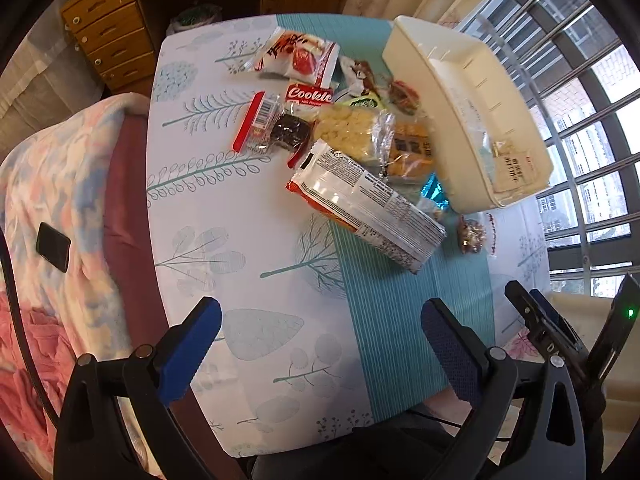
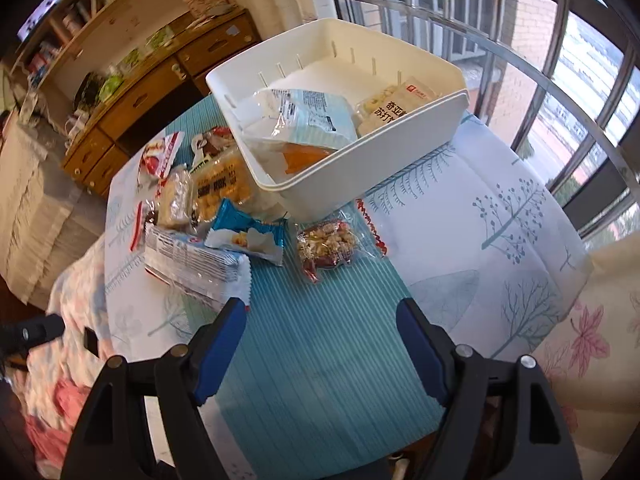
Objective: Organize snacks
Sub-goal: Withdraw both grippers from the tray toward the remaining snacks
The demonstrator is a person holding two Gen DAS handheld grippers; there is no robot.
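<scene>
Lying mid-frame in my left view, the long cracker pack (image 1: 366,206) runs its long axis upper left to lower right, beside the white bin (image 1: 472,120). I note left gripper (image 1: 320,354) spread, empty; right gripper (image 2: 320,350) likewise parted over the tablecloth (image 2: 320,360).

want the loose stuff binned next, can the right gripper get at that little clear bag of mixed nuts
Probably yes. The right gripper is open and empty, and the nut bag lies alone on the teal mat just ahead, nothing on top; the white bin sits behind it.
</scene>
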